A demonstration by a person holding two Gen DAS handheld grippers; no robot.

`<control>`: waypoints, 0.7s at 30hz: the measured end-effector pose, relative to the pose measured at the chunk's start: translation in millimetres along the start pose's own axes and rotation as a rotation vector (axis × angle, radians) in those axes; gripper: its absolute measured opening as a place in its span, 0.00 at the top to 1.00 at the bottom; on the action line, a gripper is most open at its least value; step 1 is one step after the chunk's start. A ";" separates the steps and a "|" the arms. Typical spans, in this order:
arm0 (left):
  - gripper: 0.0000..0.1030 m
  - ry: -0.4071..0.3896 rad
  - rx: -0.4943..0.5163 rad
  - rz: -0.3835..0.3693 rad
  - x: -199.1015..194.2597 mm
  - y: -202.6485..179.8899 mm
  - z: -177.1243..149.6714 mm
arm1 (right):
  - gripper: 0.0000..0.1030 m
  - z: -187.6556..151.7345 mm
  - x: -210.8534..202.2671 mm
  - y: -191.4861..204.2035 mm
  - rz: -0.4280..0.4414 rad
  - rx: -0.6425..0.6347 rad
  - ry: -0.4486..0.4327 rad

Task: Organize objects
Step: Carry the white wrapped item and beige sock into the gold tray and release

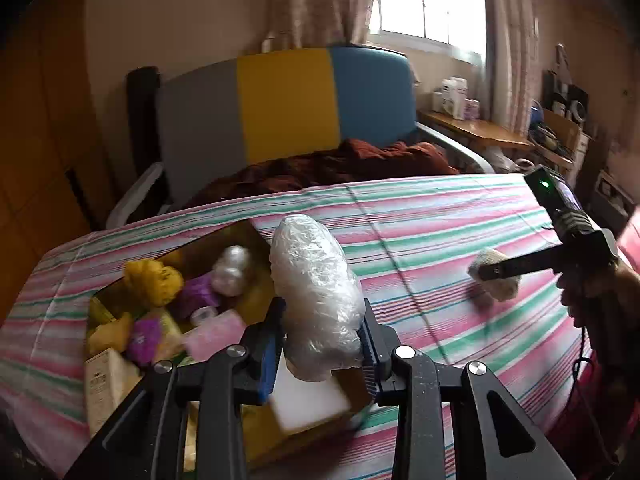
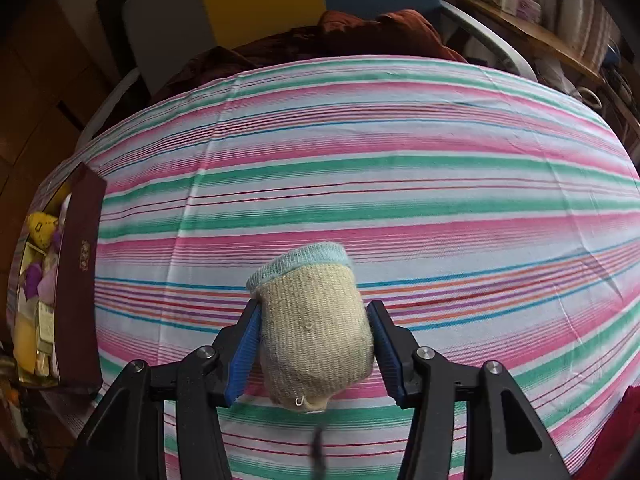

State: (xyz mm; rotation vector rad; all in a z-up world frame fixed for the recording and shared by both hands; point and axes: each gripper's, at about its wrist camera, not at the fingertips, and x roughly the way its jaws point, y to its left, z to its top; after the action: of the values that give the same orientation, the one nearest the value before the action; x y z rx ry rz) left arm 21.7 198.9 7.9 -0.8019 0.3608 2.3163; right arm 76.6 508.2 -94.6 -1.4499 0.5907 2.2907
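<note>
light: daylight from window (image 1: 432,0), overexposed | room dim | edges: fisheye-bent, dark corners | mild blur

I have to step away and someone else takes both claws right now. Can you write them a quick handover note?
Left claw: shut on a plastic-wrapped bundle, held over the box.
Right claw: shut on a rolled sock, just above the striped sheet.
Box: at the sheet's left edge, already holding yellow, purple and pink items.
Done: most things boxed.
Left: drop the bundle in, then carry the sock over to the box. No other loose items visible on the sheet.
</note>
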 end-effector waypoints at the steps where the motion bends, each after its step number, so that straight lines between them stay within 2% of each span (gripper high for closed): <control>1: 0.66 -0.003 -0.006 0.009 -1.9 2.5 -1.1 | 0.48 -1.3 -1.5 3.0 -0.001 -0.011 -0.003; 12: 0.66 -0.020 -0.084 0.096 -21.0 52.3 -18.7 | 0.48 -3.4 -5.6 49.6 -0.011 -0.131 -0.030; 21: 0.66 0.004 -0.159 0.117 -24.0 82.1 -37.8 | 0.48 -14.6 -33.2 124.9 0.117 -0.213 -0.091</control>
State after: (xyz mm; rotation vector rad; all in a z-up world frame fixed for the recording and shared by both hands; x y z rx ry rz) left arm -1.1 108.8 -2.7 -0.8839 0.2322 2.4768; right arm 37.3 392.1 -50.9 -1.4274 0.4257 2.5628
